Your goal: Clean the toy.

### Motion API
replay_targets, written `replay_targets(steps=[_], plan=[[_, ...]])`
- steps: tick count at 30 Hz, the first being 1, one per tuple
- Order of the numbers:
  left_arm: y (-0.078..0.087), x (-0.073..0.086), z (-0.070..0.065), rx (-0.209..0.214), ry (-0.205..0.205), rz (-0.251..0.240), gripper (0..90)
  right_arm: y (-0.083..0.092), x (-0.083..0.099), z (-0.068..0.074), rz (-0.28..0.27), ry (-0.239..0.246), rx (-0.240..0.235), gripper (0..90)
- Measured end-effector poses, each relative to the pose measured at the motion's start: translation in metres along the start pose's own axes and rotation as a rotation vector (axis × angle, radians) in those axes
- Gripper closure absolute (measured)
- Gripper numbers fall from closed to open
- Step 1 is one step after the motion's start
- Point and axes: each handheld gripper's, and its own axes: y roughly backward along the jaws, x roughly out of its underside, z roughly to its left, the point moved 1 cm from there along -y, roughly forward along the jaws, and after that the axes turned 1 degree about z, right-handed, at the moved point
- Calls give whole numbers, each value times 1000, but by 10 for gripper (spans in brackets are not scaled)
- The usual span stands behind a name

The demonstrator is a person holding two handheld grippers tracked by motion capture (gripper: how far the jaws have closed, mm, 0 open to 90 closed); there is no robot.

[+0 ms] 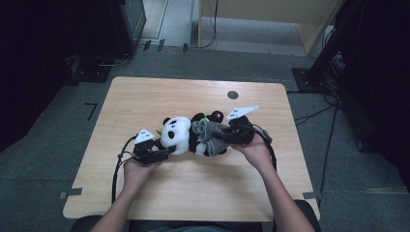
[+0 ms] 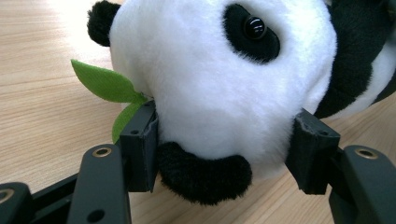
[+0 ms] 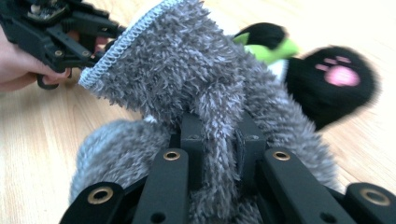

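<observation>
Grey fleece is what we have in the right gripper: its jaws are pinched tight on a fold of the cloth, so the fabric can be drawn along the panda rather than slip free. We judge this to be a dressing or wrapping job, with the cloth bunched over the toy's body in the high view and one black paw with its pink pad poking out beyond it.

On the other side we anchor. Our left gripper has its jaws about half open, pressed on either side of the white head, just by the black ear at the bottom. That hold keeps the toy from sliding across the wooden surface while the right hand tugs. A green felt leaf sticks out beside the left jaw.

Our panda lies on its side mid-surface, head to the left, between both hands.
</observation>
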Motion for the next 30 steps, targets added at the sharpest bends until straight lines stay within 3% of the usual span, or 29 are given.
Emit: replay_targets(steps=[3,8,16,20,23,30], plan=[[0,0,2,3,8,-1,366,11,6,-10,0,-25,58,787],[0,0,1,4,2,0,360,14,20,-20,21,-72,73,785],[1,0,0,6,0,-3,357,29,15,-16,-58,-91,56,785],[1,-1,0,7,14,-11,356,43,1,1,-106,-63,25,784],[2,-1,0,4,11,-11,355,46,-8,16,-108,-34,3,783],[2,-4,-1,8,5,12,356,30,-15,57,-76,28,-63,783]])
